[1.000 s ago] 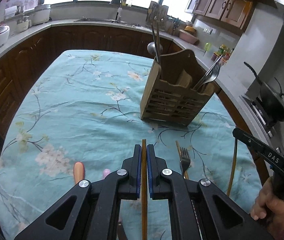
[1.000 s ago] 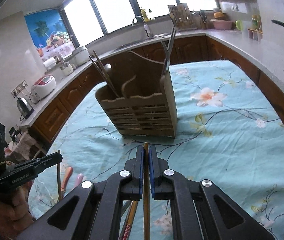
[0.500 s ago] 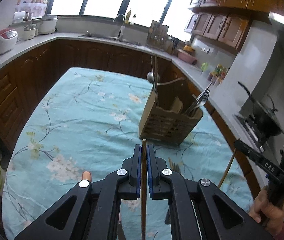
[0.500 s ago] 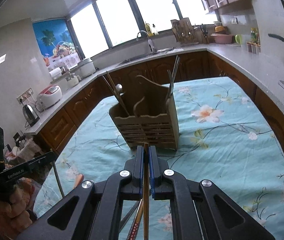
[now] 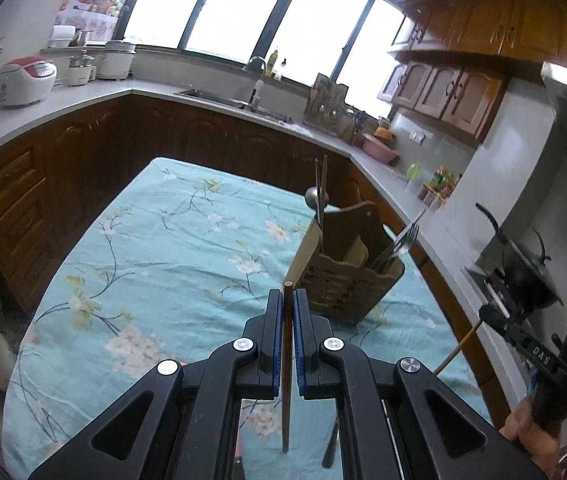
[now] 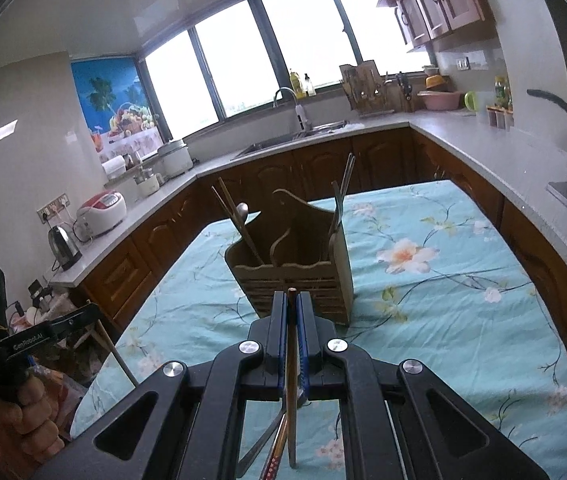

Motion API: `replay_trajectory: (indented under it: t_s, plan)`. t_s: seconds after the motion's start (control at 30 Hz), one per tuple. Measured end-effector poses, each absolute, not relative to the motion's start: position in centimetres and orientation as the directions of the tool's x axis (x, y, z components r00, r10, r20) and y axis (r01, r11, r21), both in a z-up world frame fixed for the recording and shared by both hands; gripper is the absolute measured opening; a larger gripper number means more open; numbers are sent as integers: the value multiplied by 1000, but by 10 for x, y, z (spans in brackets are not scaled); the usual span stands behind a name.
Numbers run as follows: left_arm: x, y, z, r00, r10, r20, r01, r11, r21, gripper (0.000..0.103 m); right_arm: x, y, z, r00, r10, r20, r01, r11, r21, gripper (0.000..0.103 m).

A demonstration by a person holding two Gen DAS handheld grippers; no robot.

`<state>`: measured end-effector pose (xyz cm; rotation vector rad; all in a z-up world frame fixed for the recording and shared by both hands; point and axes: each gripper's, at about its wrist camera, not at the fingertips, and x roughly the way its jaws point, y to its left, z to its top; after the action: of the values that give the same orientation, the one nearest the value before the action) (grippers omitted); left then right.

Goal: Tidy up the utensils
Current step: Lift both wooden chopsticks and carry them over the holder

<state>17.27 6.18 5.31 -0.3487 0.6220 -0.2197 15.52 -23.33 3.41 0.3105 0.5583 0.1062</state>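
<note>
A wooden utensil caddy stands on the floral tablecloth; it also shows in the right wrist view. It holds chopsticks and a spoon in one compartment and forks in another. My left gripper is shut on a wooden chopstick, held above the table, short of the caddy. My right gripper is shut on another wooden chopstick, also raised in front of the caddy. Loose utensils lie on the cloth under the right gripper.
The table carries a teal floral cloth. Dark wooden cabinets and a grey counter ring it, with a sink, rice cookers and a kettle. A wok sits on the stove at the right.
Both grippers have risen and pulled back from the caddy, each still holding its chopstick. The caddy now looks smaller and farther off in both views.
</note>
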Motion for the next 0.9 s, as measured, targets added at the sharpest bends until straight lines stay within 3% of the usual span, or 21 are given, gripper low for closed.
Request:
replay_trajectory:
  t_s: [0.9]
  plan:
    - [203, 67, 81, 889, -319, -327, 150, 880, -451, 4, 172, -252, 84, 934, 138, -330, -26, 946, 324, 5]
